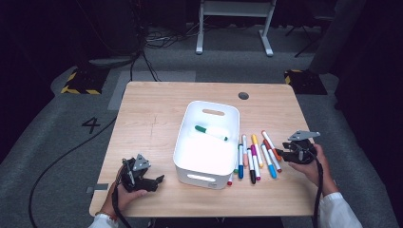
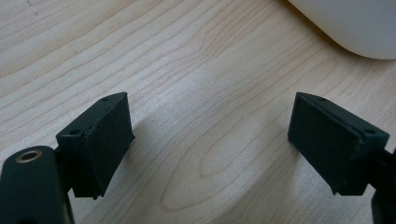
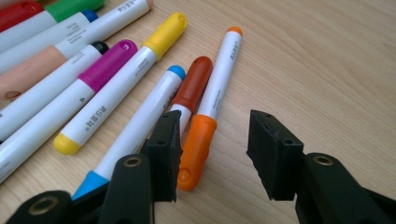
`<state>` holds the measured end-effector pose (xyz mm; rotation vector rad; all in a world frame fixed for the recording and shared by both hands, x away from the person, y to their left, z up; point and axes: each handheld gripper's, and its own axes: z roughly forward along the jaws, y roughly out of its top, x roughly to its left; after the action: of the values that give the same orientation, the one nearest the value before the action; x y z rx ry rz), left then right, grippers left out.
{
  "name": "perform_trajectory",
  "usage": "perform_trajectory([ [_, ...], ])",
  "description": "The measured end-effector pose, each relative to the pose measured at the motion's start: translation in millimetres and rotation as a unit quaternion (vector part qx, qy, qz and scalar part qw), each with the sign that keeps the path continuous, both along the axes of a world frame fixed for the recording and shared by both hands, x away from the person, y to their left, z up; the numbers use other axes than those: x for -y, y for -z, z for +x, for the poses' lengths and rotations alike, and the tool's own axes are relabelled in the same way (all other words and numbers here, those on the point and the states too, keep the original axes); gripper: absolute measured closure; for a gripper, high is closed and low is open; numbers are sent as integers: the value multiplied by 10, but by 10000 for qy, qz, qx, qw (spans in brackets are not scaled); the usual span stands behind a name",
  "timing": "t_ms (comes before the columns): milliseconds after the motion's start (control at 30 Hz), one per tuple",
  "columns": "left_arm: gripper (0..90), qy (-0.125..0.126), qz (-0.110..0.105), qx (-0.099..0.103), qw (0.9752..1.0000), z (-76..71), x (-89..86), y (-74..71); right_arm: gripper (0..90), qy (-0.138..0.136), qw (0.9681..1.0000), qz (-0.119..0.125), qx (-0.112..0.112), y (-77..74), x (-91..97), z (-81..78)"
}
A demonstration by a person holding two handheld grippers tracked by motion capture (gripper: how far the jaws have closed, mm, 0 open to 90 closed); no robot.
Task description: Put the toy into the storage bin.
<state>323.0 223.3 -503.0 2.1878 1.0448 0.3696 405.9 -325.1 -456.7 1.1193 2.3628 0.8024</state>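
A white bin (image 1: 186, 156) stands mid-table with a green-capped marker (image 1: 211, 132) lying inside it. Several coloured markers (image 1: 254, 159) lie in a row on the wood just right of the bin. My right gripper (image 1: 281, 154) is at the right end of that row. In the right gripper view this gripper (image 3: 215, 135) is open low over the table. An orange-capped marker (image 3: 198, 144) lies between its jaws, close to the left one, with a gap to the right one. My left gripper (image 1: 158, 182) rests near the front left, open over bare wood (image 2: 210, 121).
A brown-capped marker (image 3: 194, 84) and a blue-capped one (image 3: 140, 126) lie just left of the orange one. The bin's rounded corner (image 2: 355, 23) shows ahead of the left gripper. A dark round hole (image 1: 243, 95) sits in the table's far side.
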Motion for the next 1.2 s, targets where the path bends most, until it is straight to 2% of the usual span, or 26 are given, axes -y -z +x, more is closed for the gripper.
perform_trajectory([
  [233, 138, 1, -2, 6, 10000, 0, 0, 0, 550, 87, 9998, 77, -137, 131, 16, 56],
  [367, 138, 7, 8, 5, 10000, 1, -1, 0, 560, 151, 9997, 42, -191, 198, 27, 86],
  [567, 139, 7, 7, 6, 10000, 1, -1, 0, 643, 355, 9990, 98, -240, 258, 101, 115],
  [733, 138, 4, -9, -6, 10000, -1, 1, 1, 743, 579, 9976, 283, -248, 272, 185, 126],
  [833, 138, 8, 9, 6, 10000, 1, -1, 0, 750, 640, 9968, 380, -282, 275, 219, 131],
  [900, 138, 8, -1, -4, 10000, 0, 1, 0, 752, 737, 9961, 422, -252, 279, 236, 134],
  [1033, 138, 6, 8, 6, 10000, 1, -1, 0, 753, 731, 9954, 596, -166, 259, 279, 128],
  [1200, 138, 6, 8, 7, 10000, 1, 0, 0, 753, 621, 9949, 791, 33, 117, 300, 76],
])
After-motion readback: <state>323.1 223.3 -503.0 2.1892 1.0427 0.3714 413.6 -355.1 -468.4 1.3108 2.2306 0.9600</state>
